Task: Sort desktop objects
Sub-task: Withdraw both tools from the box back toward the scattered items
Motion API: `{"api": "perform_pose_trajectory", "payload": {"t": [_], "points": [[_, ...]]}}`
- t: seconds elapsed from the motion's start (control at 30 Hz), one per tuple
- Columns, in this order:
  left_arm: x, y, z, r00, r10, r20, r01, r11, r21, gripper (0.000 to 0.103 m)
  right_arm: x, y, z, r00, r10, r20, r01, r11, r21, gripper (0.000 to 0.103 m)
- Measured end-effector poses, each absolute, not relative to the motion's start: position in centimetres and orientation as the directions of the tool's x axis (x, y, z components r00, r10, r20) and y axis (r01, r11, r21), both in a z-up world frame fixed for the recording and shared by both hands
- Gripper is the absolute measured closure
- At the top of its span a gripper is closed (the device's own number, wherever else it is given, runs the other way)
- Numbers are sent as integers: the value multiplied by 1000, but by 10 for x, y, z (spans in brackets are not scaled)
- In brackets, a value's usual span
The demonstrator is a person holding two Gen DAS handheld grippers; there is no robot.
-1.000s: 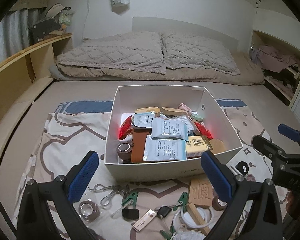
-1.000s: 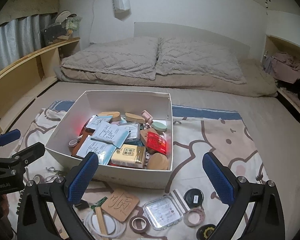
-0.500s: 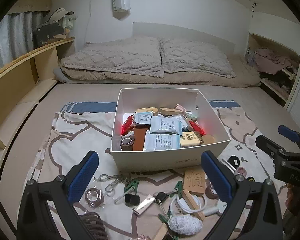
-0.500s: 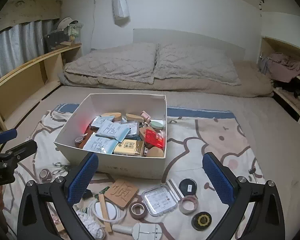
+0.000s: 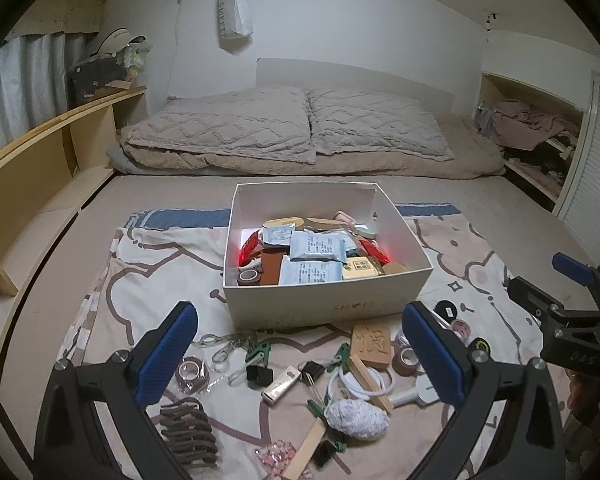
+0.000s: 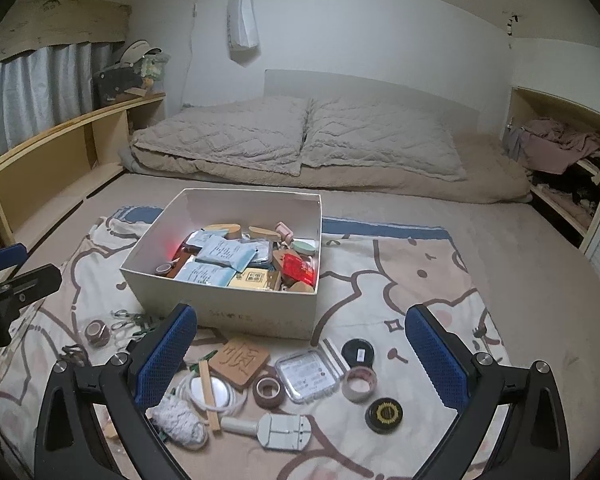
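Note:
A white box (image 5: 328, 304) (image 6: 256, 316) full of packets and small items stands on a patterned blanket. Loose objects lie in front of it: a carved wooden block (image 5: 370, 346) (image 6: 244, 358), tape rolls (image 6: 269, 390), a clear case (image 6: 307, 376), a black tin (image 6: 384, 414), a ball of string (image 5: 356, 420), clips and a brown hair claw (image 5: 188, 436). My left gripper (image 5: 300, 360) is open and empty above the clutter. My right gripper (image 6: 302, 360) is open and empty above the clutter.
A bed with grey quilted pillows (image 5: 300, 132) lies behind the box. Wooden shelving (image 5: 40, 152) runs along the left. An alcove with clothes (image 6: 560, 148) is at the right. The other gripper shows at the edge of each view.
Both grippers have drawn back and risen from the box. More loose objects in front of it have come into view. Both stay open.

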State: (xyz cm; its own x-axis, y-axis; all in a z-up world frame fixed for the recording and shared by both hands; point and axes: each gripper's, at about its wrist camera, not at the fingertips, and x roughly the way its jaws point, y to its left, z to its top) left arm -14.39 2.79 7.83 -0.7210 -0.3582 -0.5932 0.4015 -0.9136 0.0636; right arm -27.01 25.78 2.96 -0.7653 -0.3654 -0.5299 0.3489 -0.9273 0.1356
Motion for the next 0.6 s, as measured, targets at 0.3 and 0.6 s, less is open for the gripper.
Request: {"api": "perform_pose_trajectory", "payload": {"t": [0.3,0.6], "points": [[-120,36,83,-724,-357,-591,402,-914,59,0,-244,268,32,-781,-359,-511,337,-931,139,0],[-100,37,80,-716,-374,-589,418,-906,68,0,-225,270,29,-780,-367,-507,343,-928,143,0]]}}
